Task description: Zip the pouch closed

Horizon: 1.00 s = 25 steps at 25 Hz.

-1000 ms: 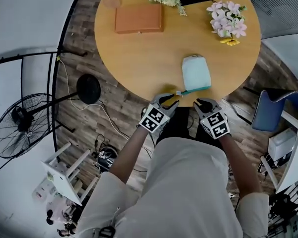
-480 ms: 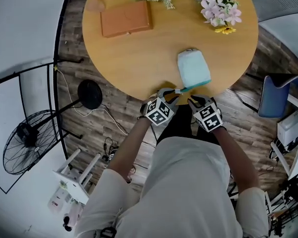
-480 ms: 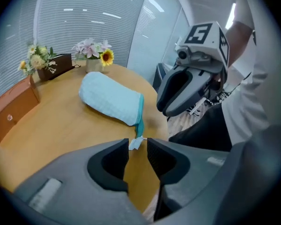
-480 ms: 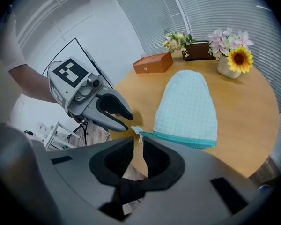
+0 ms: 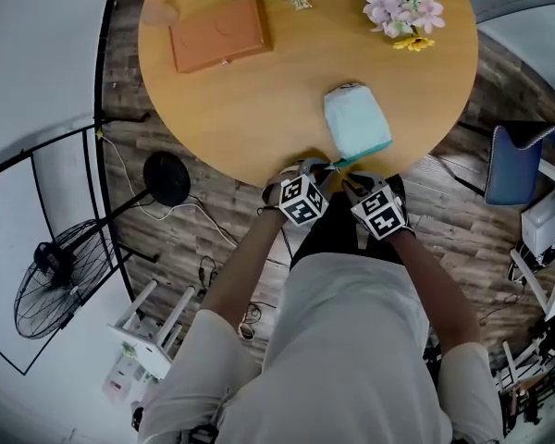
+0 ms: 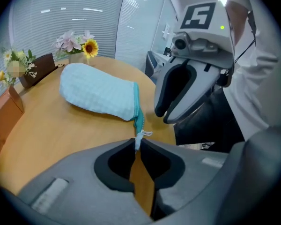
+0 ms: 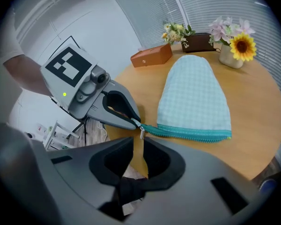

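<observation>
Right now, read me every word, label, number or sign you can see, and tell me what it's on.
No words, brands or numbers can be read.
Left gripper: a black-and-white square marker on its cube, a pattern, not text.
Right gripper: the same kind of marker.
Pouch and brown box: no print shows.

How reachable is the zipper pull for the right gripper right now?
Probably yes: the zipper pull hangs just ahead of the fingers of the right gripper, which have just been opening, with nothing between them.
</observation>
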Tool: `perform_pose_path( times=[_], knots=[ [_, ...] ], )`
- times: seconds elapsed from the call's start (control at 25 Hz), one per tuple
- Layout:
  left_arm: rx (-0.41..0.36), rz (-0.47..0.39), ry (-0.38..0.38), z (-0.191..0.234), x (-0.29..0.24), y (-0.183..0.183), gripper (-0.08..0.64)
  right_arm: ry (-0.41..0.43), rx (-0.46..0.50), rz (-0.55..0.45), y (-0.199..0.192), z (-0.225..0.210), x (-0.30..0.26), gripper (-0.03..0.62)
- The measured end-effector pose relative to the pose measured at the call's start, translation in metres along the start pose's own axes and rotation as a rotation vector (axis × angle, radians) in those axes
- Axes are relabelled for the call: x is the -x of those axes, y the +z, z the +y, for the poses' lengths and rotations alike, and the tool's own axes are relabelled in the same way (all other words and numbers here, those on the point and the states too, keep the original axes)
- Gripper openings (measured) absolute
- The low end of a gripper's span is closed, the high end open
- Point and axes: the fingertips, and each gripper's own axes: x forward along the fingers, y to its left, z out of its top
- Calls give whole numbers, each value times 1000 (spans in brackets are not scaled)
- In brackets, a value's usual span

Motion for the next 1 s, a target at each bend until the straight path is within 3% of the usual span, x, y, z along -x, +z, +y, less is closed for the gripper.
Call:
perform_pose_path(
  times=[0.24, 0.6, 0.68, 0.76, 1.0],
  knots=[
    [37, -48, -81, -8, 7, 13, 31, -25, 17, -3, 2, -7, -1, 71],
    [61, -71, -122, -10, 20, 28, 31, -18, 25, 8, 12, -6, 3, 71],
    [72, -80, -131, -12, 23, 32, 31, -26, 29, 8, 13, -6, 6, 63],
    [88, -93, -137, -12, 27, 37, 31, -33, 38, 9, 16, -6, 13, 15],
    [118, -115, -142, -11, 43, 54, 29, -7, 68, -30, 27, -7, 31, 3]
  ],
)
